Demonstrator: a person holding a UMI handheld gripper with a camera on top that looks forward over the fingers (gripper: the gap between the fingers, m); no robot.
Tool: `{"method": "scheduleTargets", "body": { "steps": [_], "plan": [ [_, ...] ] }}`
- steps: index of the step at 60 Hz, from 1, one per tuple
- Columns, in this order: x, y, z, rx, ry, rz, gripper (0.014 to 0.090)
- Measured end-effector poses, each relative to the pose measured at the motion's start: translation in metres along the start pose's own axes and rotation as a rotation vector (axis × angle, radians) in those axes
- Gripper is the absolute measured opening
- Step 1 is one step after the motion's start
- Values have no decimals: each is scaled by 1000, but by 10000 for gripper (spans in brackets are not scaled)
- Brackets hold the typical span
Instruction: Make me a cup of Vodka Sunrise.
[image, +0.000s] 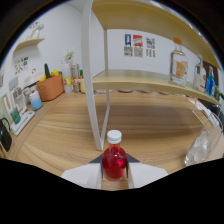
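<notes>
Nearest to us, the gripper (114, 175) has its two fingers closed in against the sides of a small red bottle (114, 162) with a white cap. We judge both pads to be pressing on it, so the claw is only as wide as the bottle's body. The bottle stands upright, its long axis vertical, centred between the fingers, with the cap rising above the fingertips. We take the red liquid for the syrup the drink calls for, though no label can be read.

Just behind the bottle rises a white upright post (95, 100) of the shelf frame, slightly to one side of it. The wooden table (150, 125) spreads beyond the bottle.

To one side of the bottle and a little beyond it, we see a clear glass vessel (200, 147) on the table, blurred; it is probably the cup.

Far beyond the bottle, a tall clear bottle (178, 62) stands on the wooden shelf (145, 80).

The coming move, as we judge it, turns on carrying the bottle sideways toward that glass, clear of the post.
</notes>
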Motion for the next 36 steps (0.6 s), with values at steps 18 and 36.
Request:
{"method": "scheduleTargets", "body": {
  "steps": [18, 36],
  "plan": [
    [-4, 12, -5, -46, 12, -11, 365],
    [-5, -3, -48, -39, -75, -15, 851]
  ]
}}
